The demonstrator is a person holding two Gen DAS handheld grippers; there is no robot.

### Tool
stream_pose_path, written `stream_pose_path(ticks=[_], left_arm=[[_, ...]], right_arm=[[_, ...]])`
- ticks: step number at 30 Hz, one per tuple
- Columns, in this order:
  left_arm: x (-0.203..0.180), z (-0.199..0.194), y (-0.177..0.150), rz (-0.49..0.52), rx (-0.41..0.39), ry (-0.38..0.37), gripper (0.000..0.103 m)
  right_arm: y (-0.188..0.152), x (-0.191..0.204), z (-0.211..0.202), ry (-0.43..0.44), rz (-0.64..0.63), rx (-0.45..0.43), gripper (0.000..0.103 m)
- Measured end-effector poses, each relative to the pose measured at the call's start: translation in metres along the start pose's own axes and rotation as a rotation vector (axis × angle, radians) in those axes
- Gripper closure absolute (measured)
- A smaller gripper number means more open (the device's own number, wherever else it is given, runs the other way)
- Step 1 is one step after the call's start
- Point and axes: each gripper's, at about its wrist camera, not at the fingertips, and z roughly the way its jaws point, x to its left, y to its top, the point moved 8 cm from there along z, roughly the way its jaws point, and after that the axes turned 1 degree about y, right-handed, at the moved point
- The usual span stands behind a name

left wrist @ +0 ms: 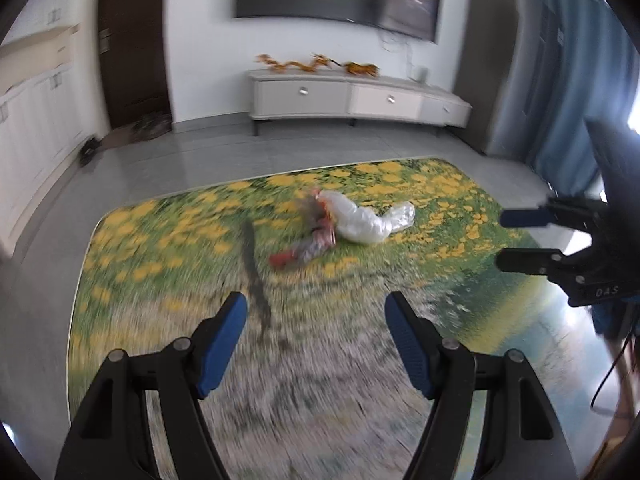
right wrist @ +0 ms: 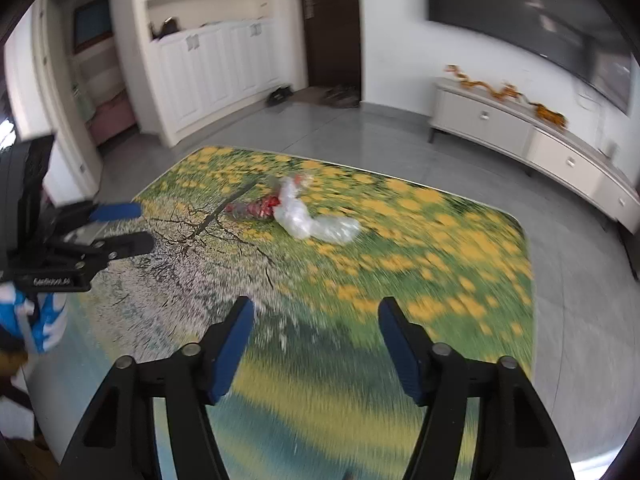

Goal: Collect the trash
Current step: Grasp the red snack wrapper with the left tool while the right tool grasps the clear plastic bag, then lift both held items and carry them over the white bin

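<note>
Meanwhile, both grippers hang empty, jaws apart: left gripper, right gripper. Mid-frame on the flowered rug, a crumpled white plastic bag touches a blurred red wrapper, well apart from both.

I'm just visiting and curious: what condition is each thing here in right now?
Left gripper: open, empty.
Right gripper: open, empty.
Clear plastic bag: crumpled, lying on the rug.
Red wrapper: lying against the bag.
Flowered rug: spread flat.
Dark door: closed.
</note>
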Motion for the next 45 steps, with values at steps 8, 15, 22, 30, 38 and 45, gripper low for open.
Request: stream_pose_path(ticks=[8, 15, 22, 30, 38, 45], left_arm=[[0.004, 0.053, 0.026, 0.126, 0.049, -0.055, 0.034], [0.005, 0.083, 0.029, 0.177, 0.093, -0.099, 0.046], [0.008, 0.097, 0.022, 0.156, 0.122, -0.136, 0.063], [0.012, 0.094, 0.02, 0.113, 0.114, -0.151, 0.088], [0.021, 0.074, 0.013, 0.046, 0.089, -0.128, 0.091], [0.027, 0.04, -0.003, -0.022, 0.066, -0.066, 0.091]], right_arm=[[0.032, 0.003, 0.051, 0.066, -0.172, 0.034, 0.048], [0.04, 0.006, 0.089, 0.081, -0.283, 0.086, 0.052], [0.04, 0.002, 0.114, 0.078, -0.325, 0.121, 0.06], [0.037, 0.007, 0.123, 0.064, -0.342, 0.126, 0.079], [0.033, 0.007, 0.118, 0.039, -0.288, 0.124, 0.094], [0.012, 0.013, 0.085, 0.04, -0.221, 0.105, 0.095]])
